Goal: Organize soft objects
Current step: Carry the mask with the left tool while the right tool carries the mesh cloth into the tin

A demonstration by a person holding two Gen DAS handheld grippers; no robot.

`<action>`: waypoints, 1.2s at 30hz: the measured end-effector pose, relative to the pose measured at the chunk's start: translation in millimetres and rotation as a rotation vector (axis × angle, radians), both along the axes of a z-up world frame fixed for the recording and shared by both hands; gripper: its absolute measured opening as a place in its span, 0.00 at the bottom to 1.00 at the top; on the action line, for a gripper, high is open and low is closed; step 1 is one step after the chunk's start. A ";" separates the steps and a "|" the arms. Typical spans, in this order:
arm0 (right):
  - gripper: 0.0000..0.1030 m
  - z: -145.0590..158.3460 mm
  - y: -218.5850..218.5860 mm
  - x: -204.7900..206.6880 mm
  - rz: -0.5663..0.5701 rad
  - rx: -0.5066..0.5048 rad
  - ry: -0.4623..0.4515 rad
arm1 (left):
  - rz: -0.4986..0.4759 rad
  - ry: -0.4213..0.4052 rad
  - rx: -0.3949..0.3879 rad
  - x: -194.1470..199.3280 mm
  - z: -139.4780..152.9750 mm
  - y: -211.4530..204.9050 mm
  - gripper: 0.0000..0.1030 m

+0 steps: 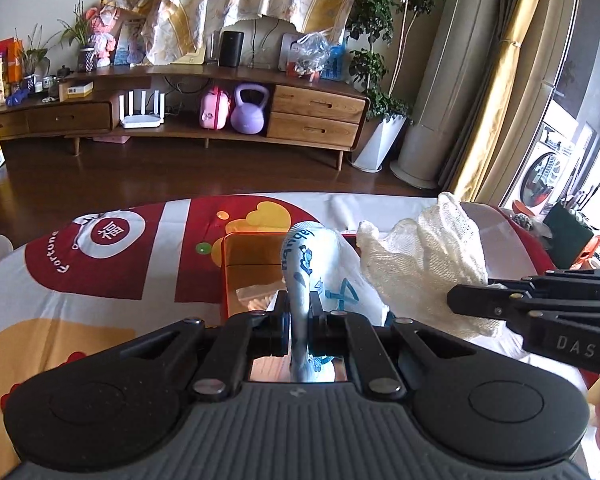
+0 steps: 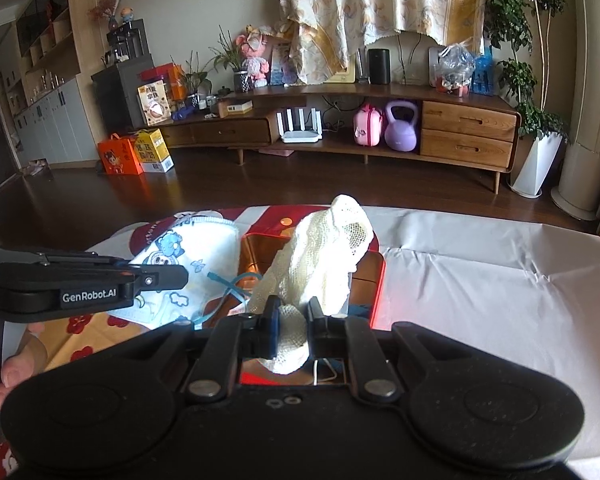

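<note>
- Left gripper (image 1: 299,316): fingers closed on a white bear-print bib (image 1: 316,264), held above the orange box (image 1: 252,256).
- Right gripper (image 2: 294,314): fingers closed on a cream mesh cloth (image 2: 320,252), at 3 o'clock of the bib.
- Both items are held over the worktop (image 2: 480,264).

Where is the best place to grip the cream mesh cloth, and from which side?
Keep the right gripper's hold: shut on the lower bunched end of the cream mesh cloth, coming from the near side. The wide part stands loose above the orange box.

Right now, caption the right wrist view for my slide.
Right hand-held gripper clamps cream mesh cloth above orange box.
</note>
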State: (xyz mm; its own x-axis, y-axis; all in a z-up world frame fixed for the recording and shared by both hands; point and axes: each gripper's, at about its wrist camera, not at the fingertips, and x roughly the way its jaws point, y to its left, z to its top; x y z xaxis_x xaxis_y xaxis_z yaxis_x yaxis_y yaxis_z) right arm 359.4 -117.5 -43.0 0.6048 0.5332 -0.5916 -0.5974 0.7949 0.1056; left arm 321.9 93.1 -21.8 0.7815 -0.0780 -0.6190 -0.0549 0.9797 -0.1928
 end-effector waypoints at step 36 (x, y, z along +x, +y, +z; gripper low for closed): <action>0.23 -66.6 23.8 49.9 -0.019 -0.070 0.133 | 0.003 0.163 0.056 71.7 -77.5 -9.9 0.08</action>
